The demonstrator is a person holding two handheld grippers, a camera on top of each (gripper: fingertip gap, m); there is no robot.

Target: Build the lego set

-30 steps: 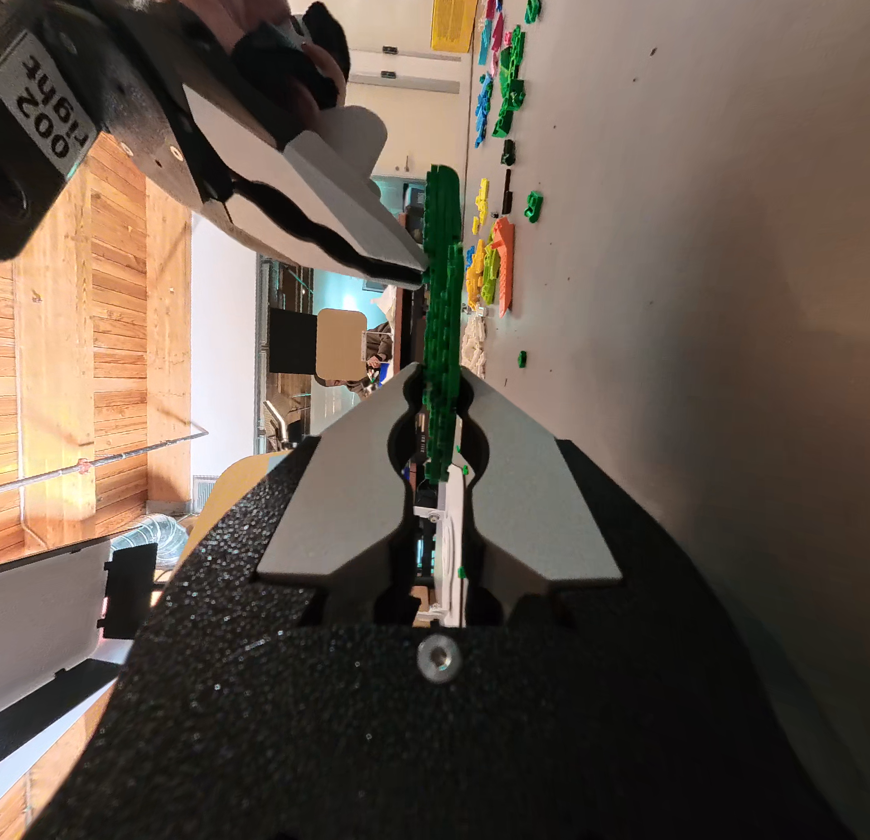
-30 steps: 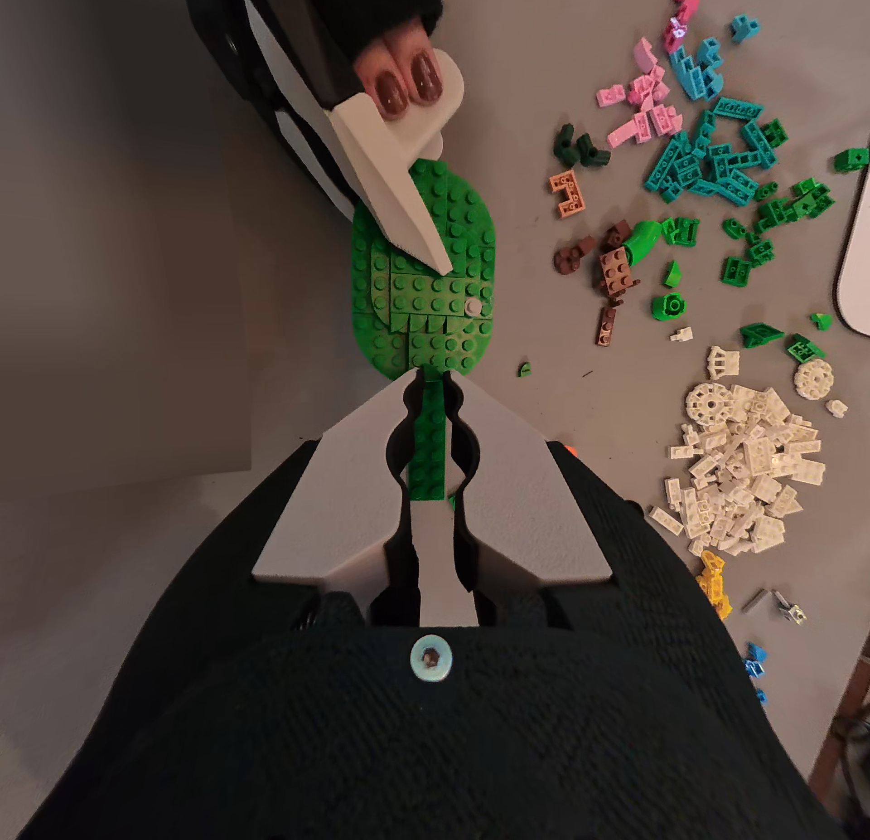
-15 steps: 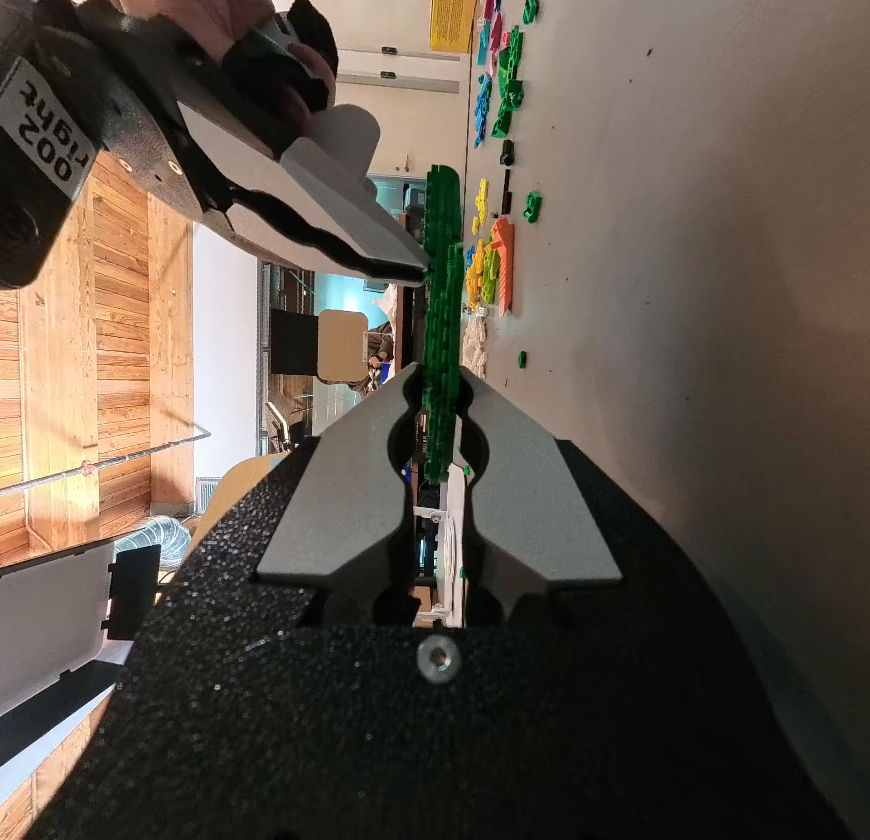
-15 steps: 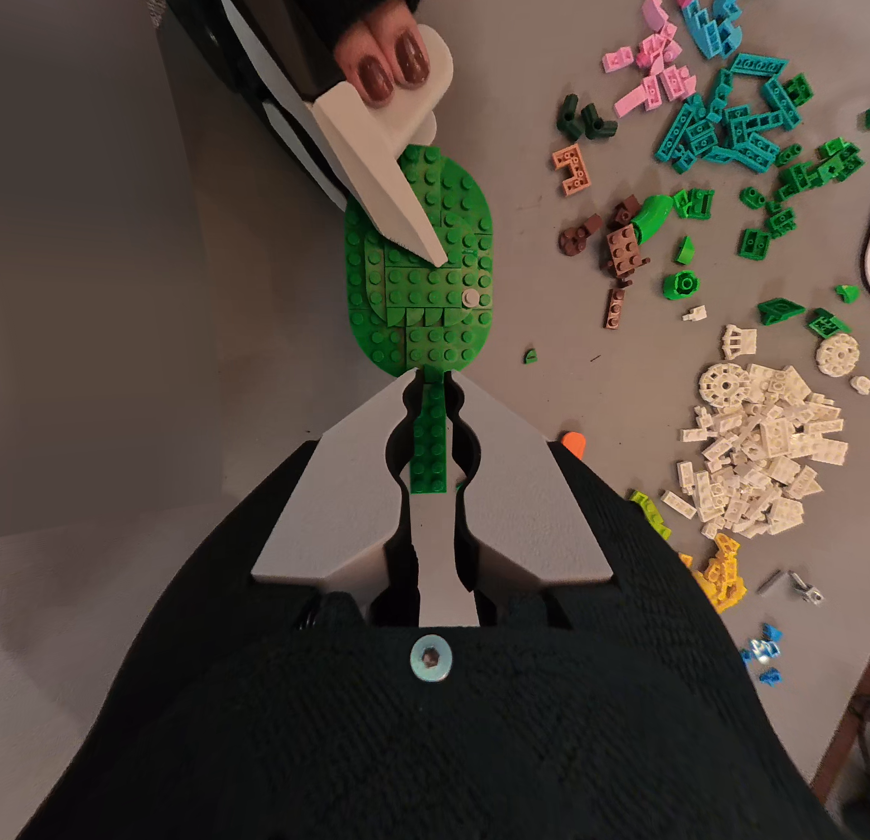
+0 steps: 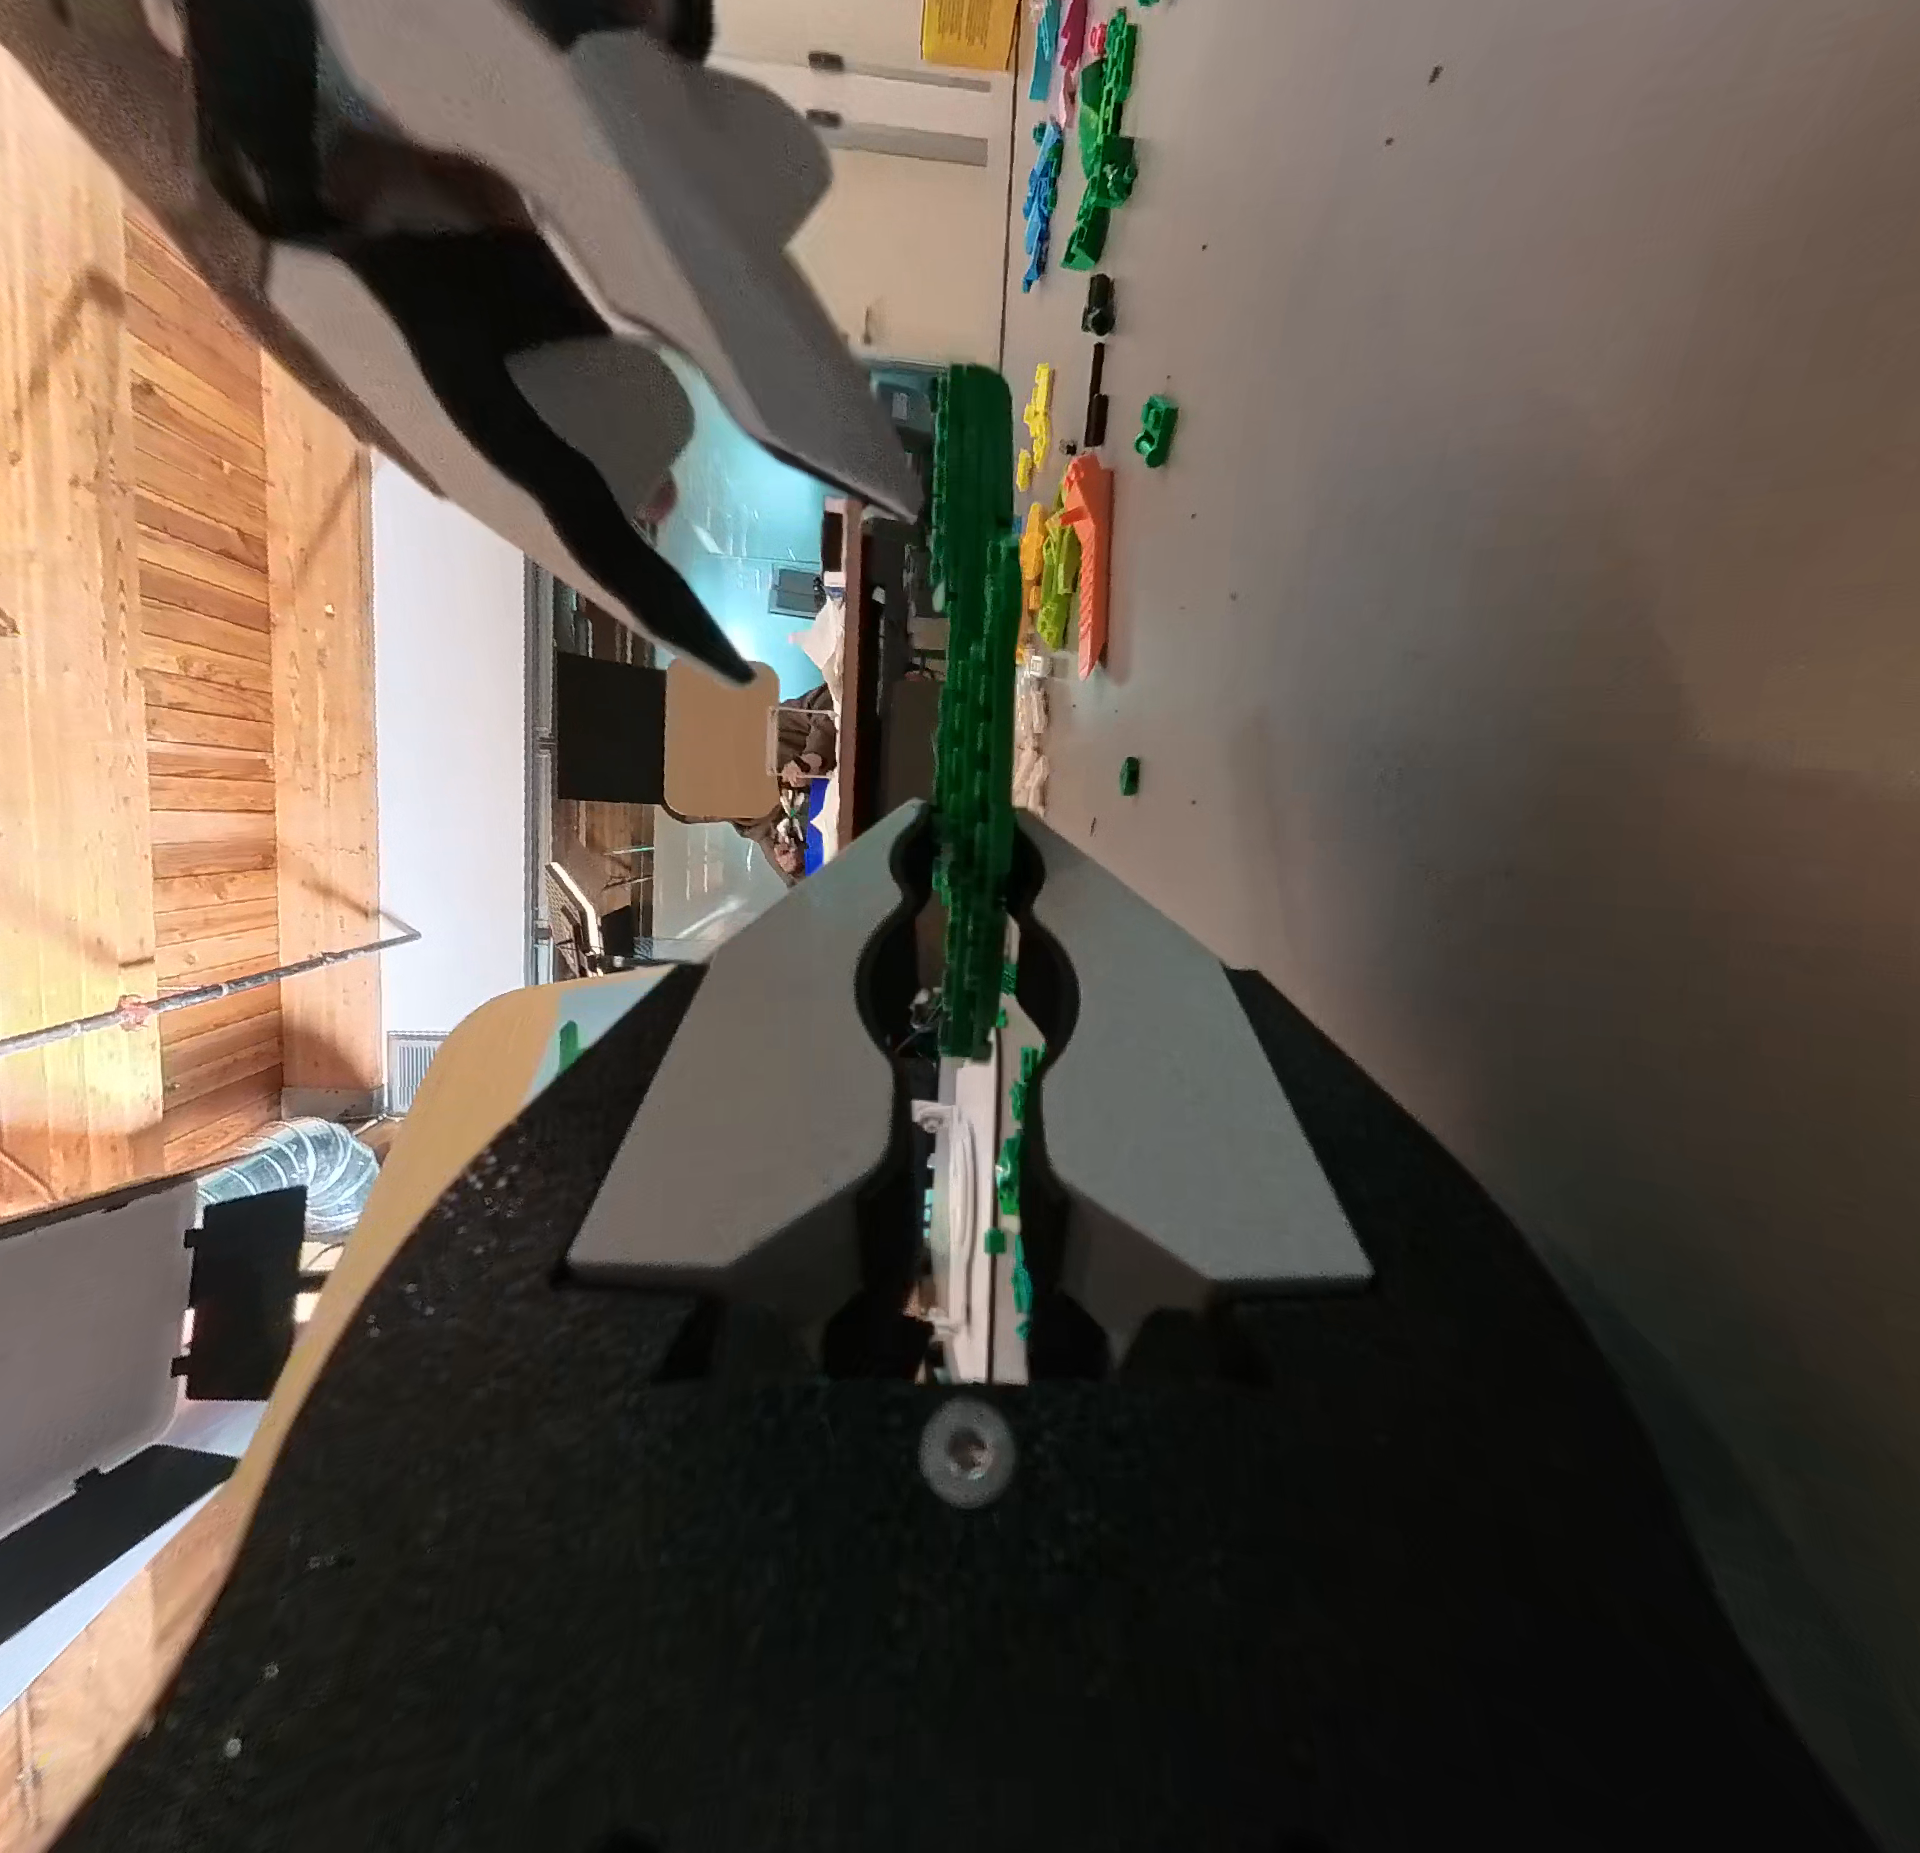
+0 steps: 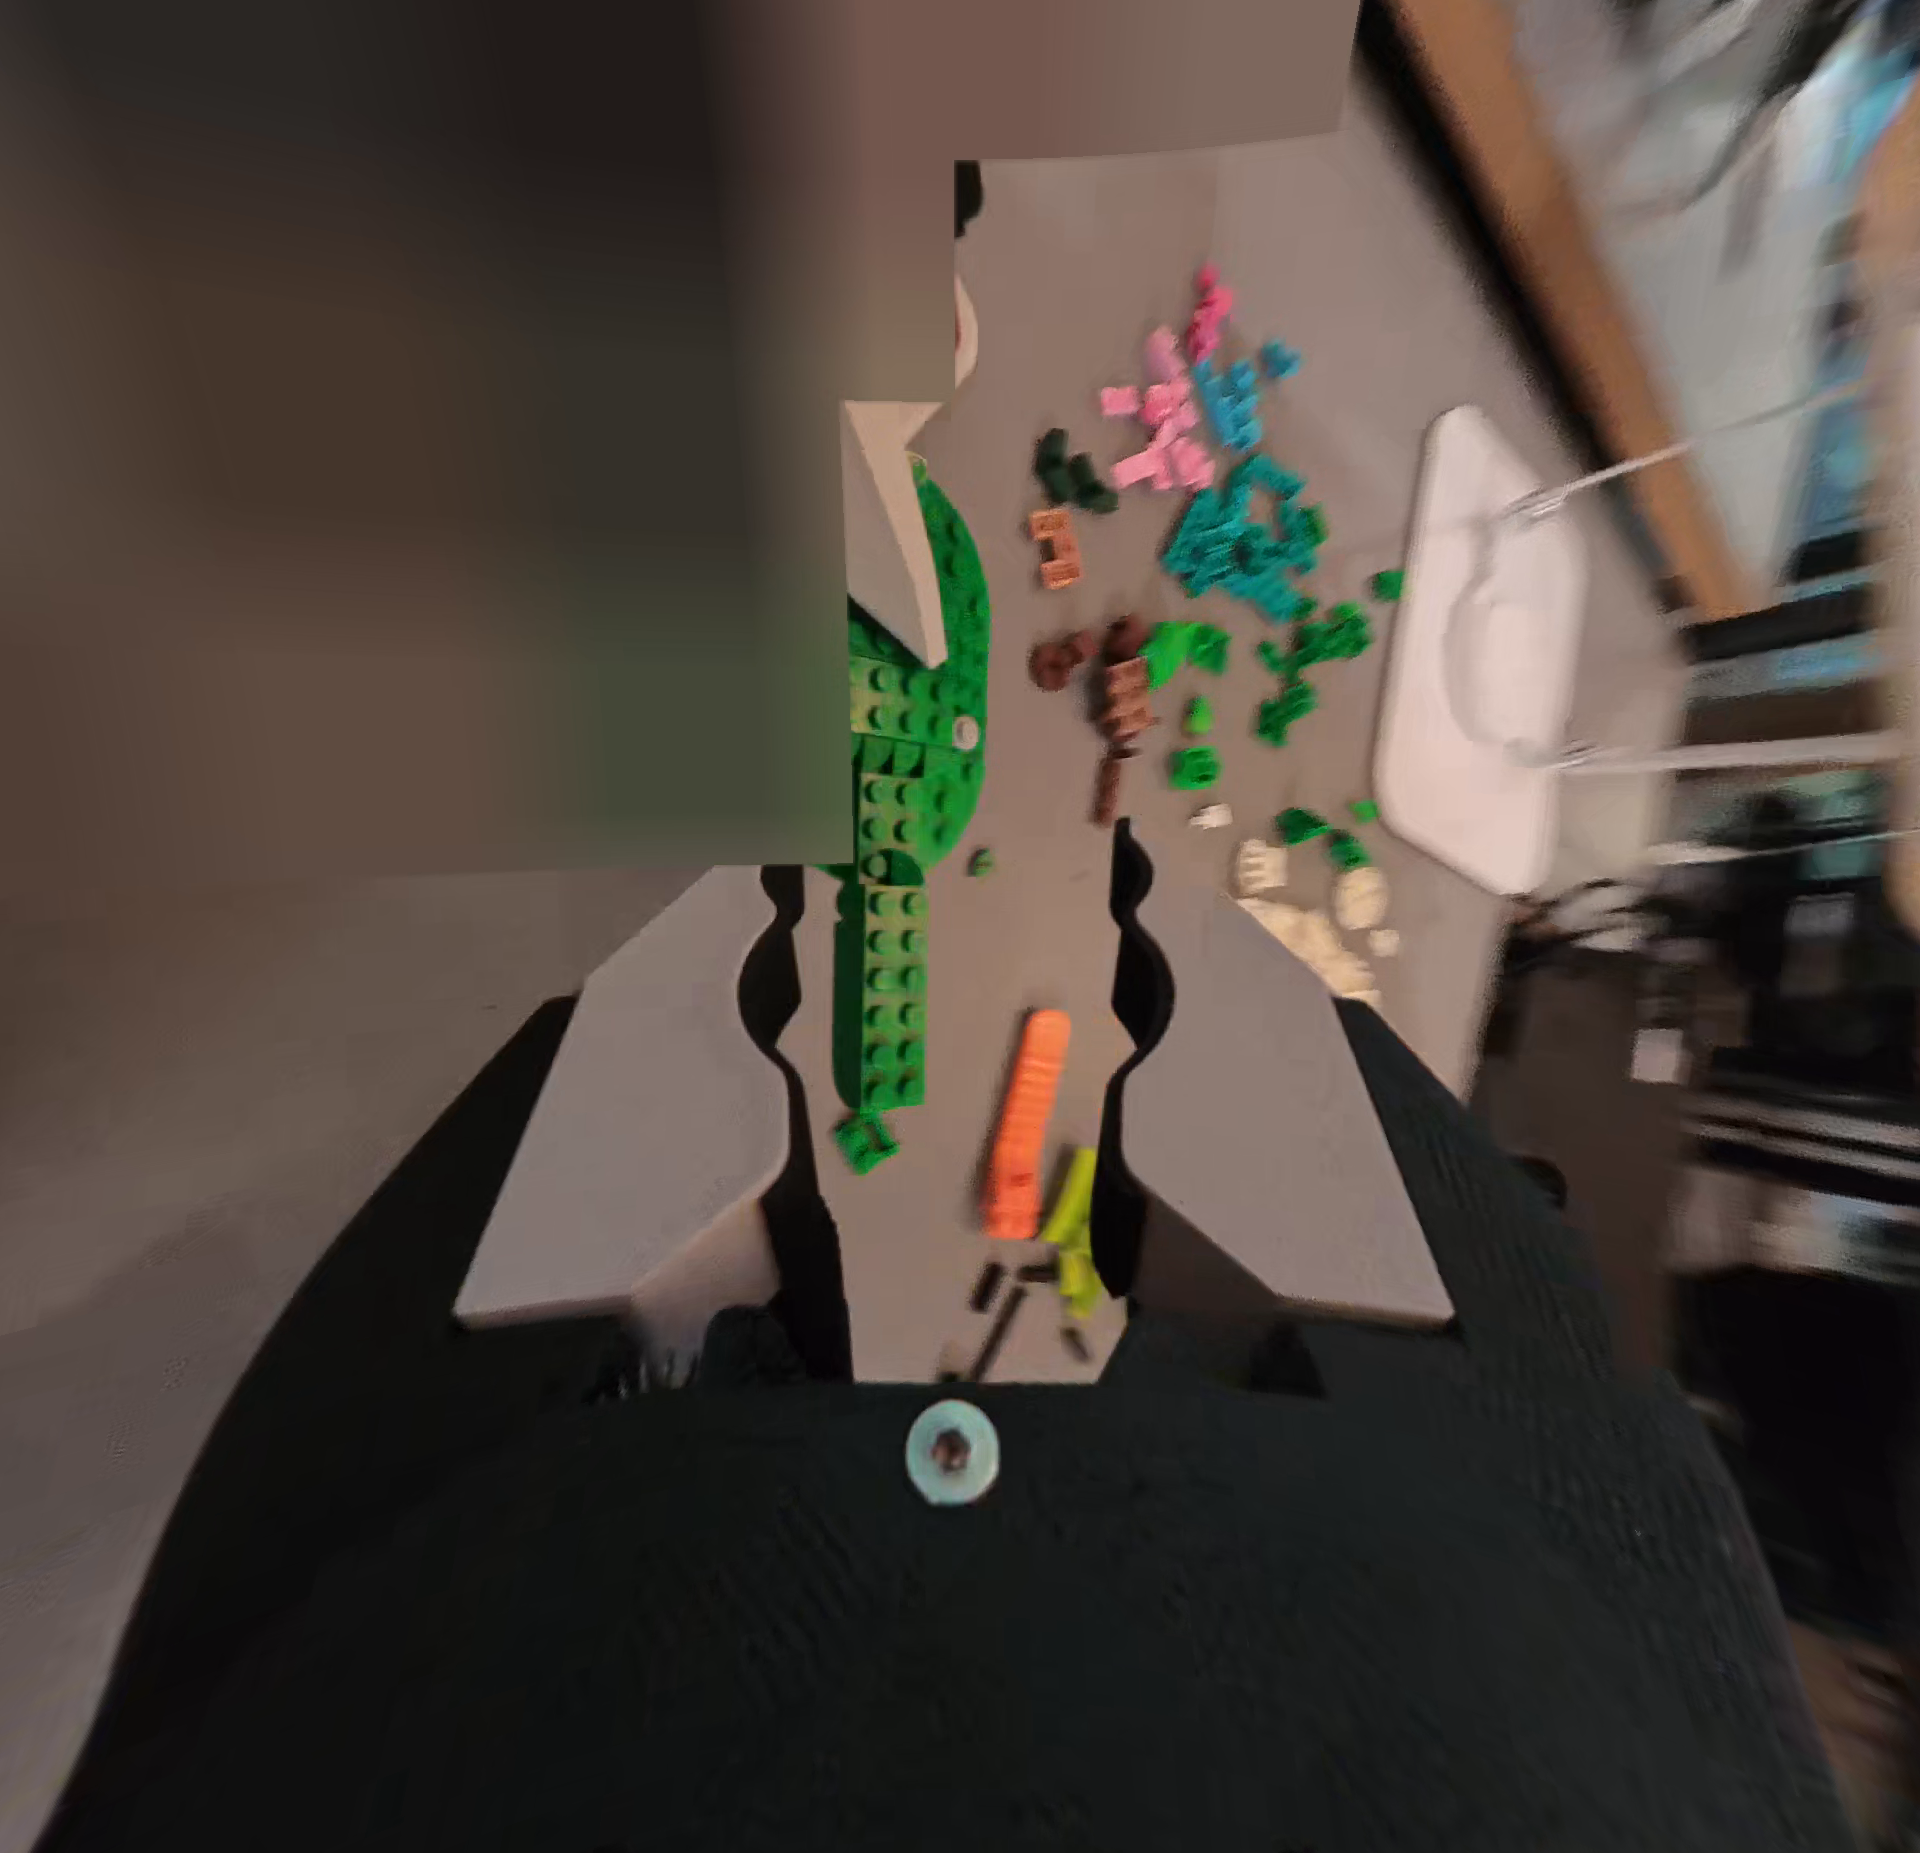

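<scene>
My left gripper (image 5: 971, 827) is shut on a green brick build (image 5: 977, 608), seen edge-on, and holds it off the grey table (image 5: 1455, 660). In the right wrist view the build (image 6: 920, 743) is a rounded green plate with a narrow green strip (image 6: 883, 993) at its near end. My right gripper (image 6: 951, 858) is open wide. The strip lies between its fingers, nearer the left one, and neither pad presses on it. A left gripper finger (image 6: 894, 556) lies over the far part of the build. The right gripper (image 5: 821, 588) also shows at the upper left of the left wrist view, jaws apart.
Loose bricks lie on the table to the right: pink (image 6: 1164, 432), teal (image 6: 1236, 536), green (image 6: 1299, 660), brown (image 6: 1122, 681) and white (image 6: 1309, 920) piles. An orange piece (image 6: 1029, 1117) and a lime piece (image 6: 1075, 1232) lie near my right fingers. A white tray (image 6: 1486, 650) stands at the right. Some 5 cm of space lies between my two pairs of fingers. Both grippers' tips are roughly 15 cm from the orange piece (image 6: 1029, 1117).
My right gripper was shut on the green strip and has now opened and let it go, swinging as the view blurs. My left gripper keeps its hold on the build.
</scene>
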